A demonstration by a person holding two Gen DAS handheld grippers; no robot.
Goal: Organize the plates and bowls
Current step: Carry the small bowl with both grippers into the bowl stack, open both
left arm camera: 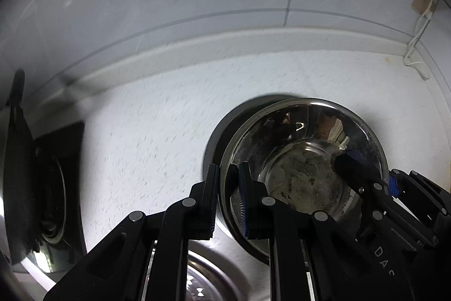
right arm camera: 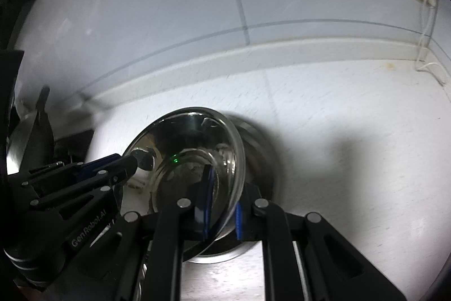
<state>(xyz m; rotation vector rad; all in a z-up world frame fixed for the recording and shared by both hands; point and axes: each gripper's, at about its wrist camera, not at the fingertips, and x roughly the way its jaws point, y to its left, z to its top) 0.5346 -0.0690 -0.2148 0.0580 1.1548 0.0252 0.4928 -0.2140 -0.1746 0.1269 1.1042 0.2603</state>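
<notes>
Your left hand-held gripper (left arm camera: 229, 198) and right hand-held gripper (right arm camera: 222, 209) each clamp opposite rims of the steel bowl (left arm camera: 303, 157), above the desk (left arm camera: 146, 137).

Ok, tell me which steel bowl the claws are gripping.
The upper bowl, tilted, its rim pinched by the left claw and the right claw. The lower bowl beneath it rests on the counter, ungripped.

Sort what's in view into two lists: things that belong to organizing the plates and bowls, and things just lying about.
Belongs to the job:
- shiny round steel bowl, gripped at its rim from both sides
- left gripper
- right gripper

Just lying about:
- black pan at the left
- white cable in the corner
- white speckled countertop
- steel sink drain
</notes>
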